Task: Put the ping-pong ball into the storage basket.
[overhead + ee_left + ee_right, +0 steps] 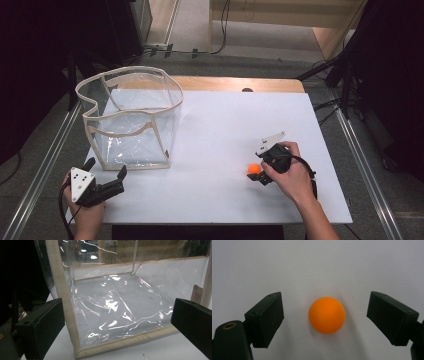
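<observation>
A small orange ball (254,169) lies on the white table top (220,125), right of centre near the front. My right gripper (257,171) points down at it, held by a hand. In the right gripper view the ball (326,315) sits between the two black jaws of my right gripper (325,305), with white table showing on either side of it, so the pads do not touch it. A clear plastic bag with cream trim (132,117) stands open-topped at the left. My left gripper (107,166) rests open just in front of it, aimed at the bag's front bottom edge (120,342).
The table's front edge runs close below both hands, and metal rails (45,160) flank the table on both sides. A wooden strip (235,83) shows along the far edge. Bare white surface lies between the bag and the ball.
</observation>
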The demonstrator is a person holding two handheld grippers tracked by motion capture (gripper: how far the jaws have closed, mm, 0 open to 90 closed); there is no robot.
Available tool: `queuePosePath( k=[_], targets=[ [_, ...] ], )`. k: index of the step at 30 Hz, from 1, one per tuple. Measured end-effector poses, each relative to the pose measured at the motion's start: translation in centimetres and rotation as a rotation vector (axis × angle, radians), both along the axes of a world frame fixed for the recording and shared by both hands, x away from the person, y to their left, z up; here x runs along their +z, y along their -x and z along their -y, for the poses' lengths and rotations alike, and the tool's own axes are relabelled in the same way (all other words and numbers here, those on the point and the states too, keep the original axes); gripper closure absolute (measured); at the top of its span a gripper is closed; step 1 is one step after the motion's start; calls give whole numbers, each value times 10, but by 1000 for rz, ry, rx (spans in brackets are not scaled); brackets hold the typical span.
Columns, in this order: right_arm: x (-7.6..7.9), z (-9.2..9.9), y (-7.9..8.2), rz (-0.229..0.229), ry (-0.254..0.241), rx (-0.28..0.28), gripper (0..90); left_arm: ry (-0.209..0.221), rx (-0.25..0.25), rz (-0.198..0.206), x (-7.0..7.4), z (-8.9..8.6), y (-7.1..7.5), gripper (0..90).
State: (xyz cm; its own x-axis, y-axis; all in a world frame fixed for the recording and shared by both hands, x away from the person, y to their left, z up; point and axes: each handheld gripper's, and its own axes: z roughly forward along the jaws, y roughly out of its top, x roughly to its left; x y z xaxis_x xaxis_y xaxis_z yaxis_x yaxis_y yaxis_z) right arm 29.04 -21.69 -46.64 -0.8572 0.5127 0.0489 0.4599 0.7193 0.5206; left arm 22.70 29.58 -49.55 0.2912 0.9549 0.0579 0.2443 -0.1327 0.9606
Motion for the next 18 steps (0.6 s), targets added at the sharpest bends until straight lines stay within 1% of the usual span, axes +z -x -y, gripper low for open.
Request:
queuePosePath(
  k=[2, 4, 8, 10, 12, 16, 18],
  targets=[
    [-2, -1, 0, -1, 19, 0, 127, 1, 0, 0, 0, 0, 0, 0],
    [-3, -2, 0, 9, 40, -14, 206, 1, 0, 1, 0, 0, 0, 0],
    [-5, -3, -3, -19, 35, -17, 218, 0, 0, 1, 0, 0, 0, 0],
    [-6, -3, -3, -24, 37, -17, 221, 0, 0, 1, 0, 0, 0, 0],
    [-9, -5, -5, -40, 59, -15, 241, -1, 0, 0, 0, 0, 0, 0],
    [-14, -8, -6, -44, 111, -9, 242, 0, 0, 0, 0, 0, 0, 0],
    [-15, -8, -6, -52, 118, -19, 248, 1, 0, 0, 0, 0, 0, 0]
  ],
)
